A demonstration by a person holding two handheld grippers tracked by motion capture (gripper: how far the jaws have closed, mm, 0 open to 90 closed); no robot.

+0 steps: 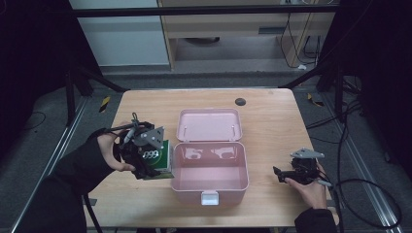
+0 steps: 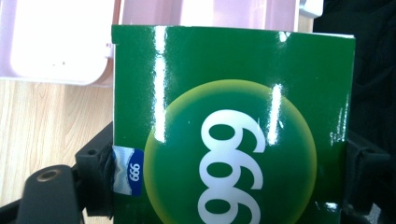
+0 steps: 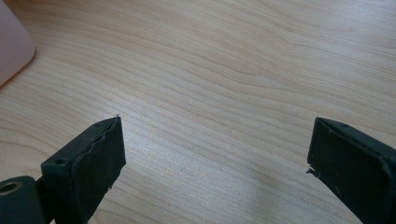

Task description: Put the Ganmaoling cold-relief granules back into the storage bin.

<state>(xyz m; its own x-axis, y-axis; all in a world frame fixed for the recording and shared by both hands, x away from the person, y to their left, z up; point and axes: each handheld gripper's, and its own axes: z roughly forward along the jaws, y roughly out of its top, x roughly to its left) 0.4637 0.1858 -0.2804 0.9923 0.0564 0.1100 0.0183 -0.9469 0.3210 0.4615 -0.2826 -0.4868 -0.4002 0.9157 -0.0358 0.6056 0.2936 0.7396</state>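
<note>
High view: the left gripper (image 1: 156, 162) was held in the person's left hand (image 1: 108, 151) over the left part of the table (image 1: 272, 104). Its jaws were clamped on a green box (image 1: 162, 160) marked with white figures. The box stood just left of the open pink case (image 1: 210, 175), close against the case's left wall; whether the two touched could not be told. The case's lid (image 1: 209, 124) lay folded back flat behind it. The right gripper (image 1: 278, 174) rested low near the table's right edge in the right hand (image 1: 311, 190), well apart from the case, jaws pointing toward it.

Left gripper view: the box (image 2: 233, 116) sat squarely between the two black fingers (image 2: 95, 179), one pressed against each side of its lower part. The printed face with the yellow-green disc and white figures was turned to the camera. The box's upper part stood clear beyond the fingertips. The case (image 2: 60, 42) appeared behind the box, with bare table (image 2: 46, 126) at the left.

Right gripper view: the fingers (image 3: 93, 163) stood wide apart with nothing between them, above bare table (image 3: 224, 79). A corner of the case (image 3: 14, 46) showed at the upper left.
</note>
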